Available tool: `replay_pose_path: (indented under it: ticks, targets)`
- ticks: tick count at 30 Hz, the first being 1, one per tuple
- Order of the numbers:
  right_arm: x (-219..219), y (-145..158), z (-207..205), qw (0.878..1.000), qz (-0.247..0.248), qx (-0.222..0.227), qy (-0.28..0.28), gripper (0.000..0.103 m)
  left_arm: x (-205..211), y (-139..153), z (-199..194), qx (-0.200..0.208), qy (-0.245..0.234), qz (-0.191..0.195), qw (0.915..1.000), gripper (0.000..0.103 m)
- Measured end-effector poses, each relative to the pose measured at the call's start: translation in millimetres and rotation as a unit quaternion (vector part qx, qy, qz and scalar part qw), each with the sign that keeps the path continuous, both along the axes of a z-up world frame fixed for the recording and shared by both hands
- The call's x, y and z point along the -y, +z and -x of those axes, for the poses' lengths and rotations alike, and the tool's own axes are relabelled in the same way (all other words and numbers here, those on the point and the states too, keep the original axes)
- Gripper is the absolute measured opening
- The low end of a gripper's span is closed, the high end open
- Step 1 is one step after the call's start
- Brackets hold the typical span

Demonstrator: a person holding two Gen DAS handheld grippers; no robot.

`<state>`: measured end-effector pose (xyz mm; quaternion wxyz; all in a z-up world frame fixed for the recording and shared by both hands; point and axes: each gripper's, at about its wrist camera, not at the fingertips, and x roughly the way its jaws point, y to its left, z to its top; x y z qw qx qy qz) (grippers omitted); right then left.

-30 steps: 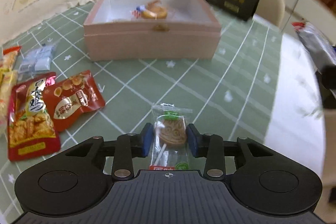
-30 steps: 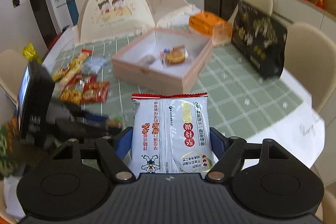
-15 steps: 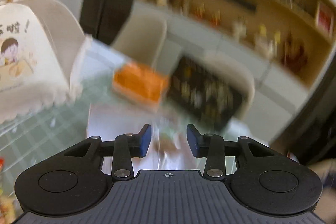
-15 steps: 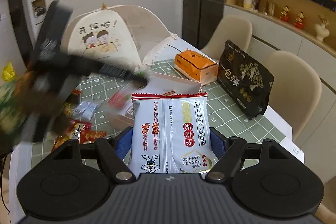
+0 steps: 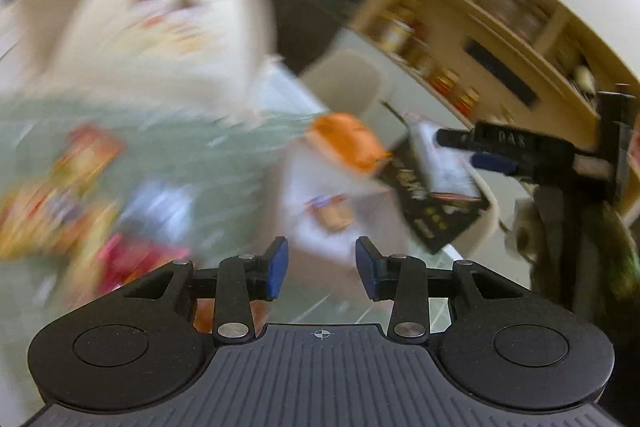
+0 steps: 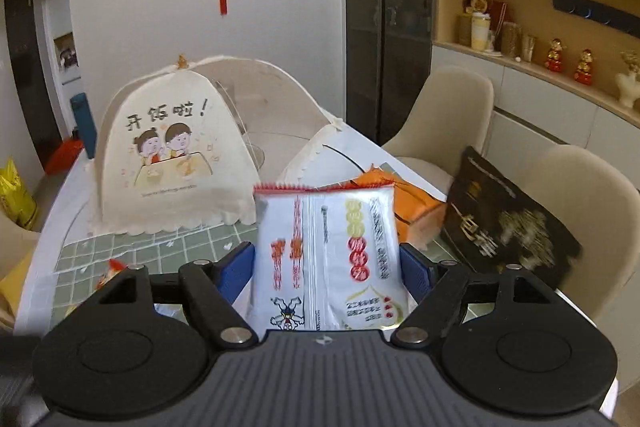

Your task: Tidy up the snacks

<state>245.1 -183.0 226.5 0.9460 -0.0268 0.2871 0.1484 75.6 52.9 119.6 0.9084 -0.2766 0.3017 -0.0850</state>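
Left wrist view: heavy motion blur across the whole background; only the gripper body is sharp. Right wrist view: mostly sharp, slight smear on the black bag point(image 6: 508, 223). Soft, even indoor light, no glare. Fisheye bends the edges, corners vignetted.

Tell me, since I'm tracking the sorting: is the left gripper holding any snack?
No, the left gripper has nothing between its blue pads, only the blurred table beyond.

A white table point(image 6: 48, 223) carries a green grid-patterned cloth point(image 6: 192, 243); on it stand a cream mesh food cover point(image 6: 172, 163), an orange box point(image 6: 416, 211) and a black printed bag point(image 6: 508, 223); blurred red and yellow snack packets point(image 5: 60, 195) lie at its left.
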Motion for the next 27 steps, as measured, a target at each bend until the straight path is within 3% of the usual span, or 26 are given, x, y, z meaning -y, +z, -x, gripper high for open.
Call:
replay_pose_path:
  ticks: [4,8,11,15,20,23,27]
  targets:
    - [-29.0,-18.7,-15.1,0.999,0.035,-0.024,-0.003,0.077,-50.8,-33.3,51.9,-0.033,0.096,-0.013,0.9948,0.042]
    - [-49.5,-50.8,10.0,0.997,0.013,-0.069,0.032,0.077,-96.2,-45.5,48.3,-0.057,0.126,-0.034,0.9898,0.042]
    - [-68.6,-73.2,34.5,0.991,0.005,-0.110,0.071,0.077,-117.8,-38.7,7.7,-0.052,0.094,-0.093,0.9898,0.042]
    - [-88.0,-93.4,66.0,0.984,0.015,-0.148,0.102,0.077,-131.1,-31.9,-78.0,-0.071,0.040,-0.167,0.9826,0.042]
    - [-85.4,-105.8,102.7,0.979,0.038,-0.167,0.115,0.077,-147.7,-60.8,-160.9,-0.127,0.057,-0.158,0.9776,0.042]
    - [-73.0,-105.4,120.6,0.978,0.065,-0.165,0.109,0.077,-147.9,-79.9,-183.5,-0.159,0.048,-0.174,0.9706,0.042]
    - [-54.2,-104.1,129.4,0.976,0.071,-0.177,0.102,0.077,-143.4,-83.9,-188.8,-0.156,0.010,-0.170,0.9729,0.045]
